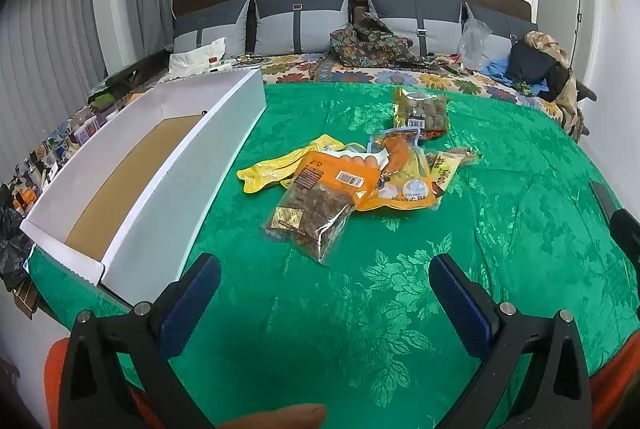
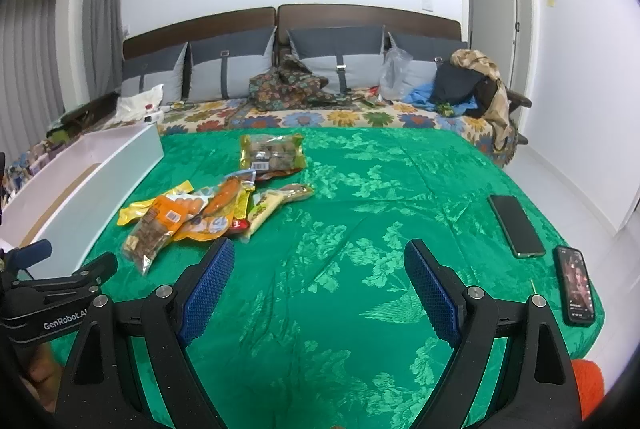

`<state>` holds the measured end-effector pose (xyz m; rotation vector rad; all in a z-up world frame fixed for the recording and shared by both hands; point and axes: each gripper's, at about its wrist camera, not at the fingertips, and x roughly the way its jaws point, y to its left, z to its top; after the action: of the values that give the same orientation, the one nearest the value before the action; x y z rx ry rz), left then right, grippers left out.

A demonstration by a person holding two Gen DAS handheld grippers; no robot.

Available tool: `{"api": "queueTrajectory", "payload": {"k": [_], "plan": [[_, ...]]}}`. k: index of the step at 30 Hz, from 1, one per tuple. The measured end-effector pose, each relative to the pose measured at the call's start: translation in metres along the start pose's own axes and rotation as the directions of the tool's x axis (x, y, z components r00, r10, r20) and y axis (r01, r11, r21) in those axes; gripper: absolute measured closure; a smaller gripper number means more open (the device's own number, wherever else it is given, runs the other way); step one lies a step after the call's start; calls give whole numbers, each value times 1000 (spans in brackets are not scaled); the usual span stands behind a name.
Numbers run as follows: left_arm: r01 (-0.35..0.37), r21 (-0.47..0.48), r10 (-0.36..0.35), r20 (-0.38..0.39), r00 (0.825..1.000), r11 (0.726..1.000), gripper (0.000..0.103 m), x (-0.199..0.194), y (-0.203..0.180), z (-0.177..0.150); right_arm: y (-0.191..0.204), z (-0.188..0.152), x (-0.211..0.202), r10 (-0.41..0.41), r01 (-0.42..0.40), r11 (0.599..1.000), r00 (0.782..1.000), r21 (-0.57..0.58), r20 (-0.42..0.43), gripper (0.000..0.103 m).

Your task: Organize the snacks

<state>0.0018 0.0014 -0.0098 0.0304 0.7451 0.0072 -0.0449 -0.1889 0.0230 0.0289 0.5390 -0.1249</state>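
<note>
A white box (image 1: 132,173) with a brown cardboard floor is lying open along the left edge of the green cover (image 1: 360,289) on the bed, and nothing is showing inside it. Just right of the box, the snacks are sitting in a loose heap on the cover — a yellow packet (image 1: 272,171), then a clear bag of brown pieces (image 1: 312,217) with an orange label, overlapping an orange pouch (image 1: 404,181). A separate bag of round brown snacks (image 1: 420,109) is lying just behind the heap, nearer the pillows.

The left hand-held gripper (image 1: 324,293) is hovering over bare cover in front of the heap, its 2 blue-padded fingers spread wide and holding nothing. The right hand-held gripper (image 2: 320,289) is hanging to the right of the snacks, likewise wide open and empty.

Farther right, well apart from the snacks, 2 phones are resting on the cover — a dark one (image 2: 516,225) and, nearest the bed's edge, one with a lit screen (image 2: 576,285).
</note>
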Motion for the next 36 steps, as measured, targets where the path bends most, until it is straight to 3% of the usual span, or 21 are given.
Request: {"api": "queueTrajectory", "payload": {"k": [36], "plan": [[5,-13,-6,-46,999,1000,0,16,4,-8,-5,-9,11,12,-12,1000,999,4,-34,14]]}}
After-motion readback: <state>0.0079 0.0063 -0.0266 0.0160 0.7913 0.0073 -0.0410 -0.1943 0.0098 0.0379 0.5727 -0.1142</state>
